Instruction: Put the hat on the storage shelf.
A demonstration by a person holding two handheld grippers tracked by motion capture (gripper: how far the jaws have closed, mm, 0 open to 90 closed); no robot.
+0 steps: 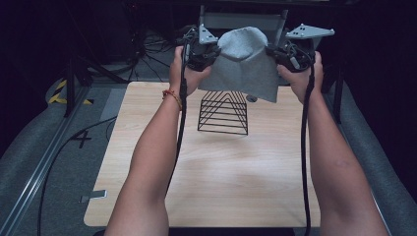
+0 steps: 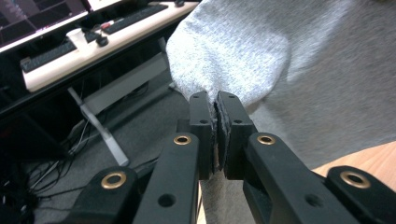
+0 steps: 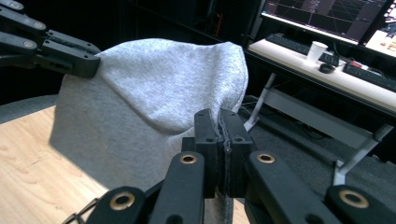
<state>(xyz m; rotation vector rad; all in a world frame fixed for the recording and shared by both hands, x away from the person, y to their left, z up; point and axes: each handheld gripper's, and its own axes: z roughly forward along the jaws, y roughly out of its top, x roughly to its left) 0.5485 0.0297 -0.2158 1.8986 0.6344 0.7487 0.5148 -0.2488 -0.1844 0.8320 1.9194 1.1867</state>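
Above the far end of the wooden surface, one grey cloth hangs in the air — a soft, heathered knit, bulging upward at the middle and draping down in a flat sheet toward its lower edge. Two grippers hold it: the left gripper is clenched on one upper corner, the right gripper clenched on the other, fabric pinched between the pads of each. One black wire rack stands on the surface just below the cloth's hem, apart from it. Near half of the surface lies bare — both side edges are unobstructed.
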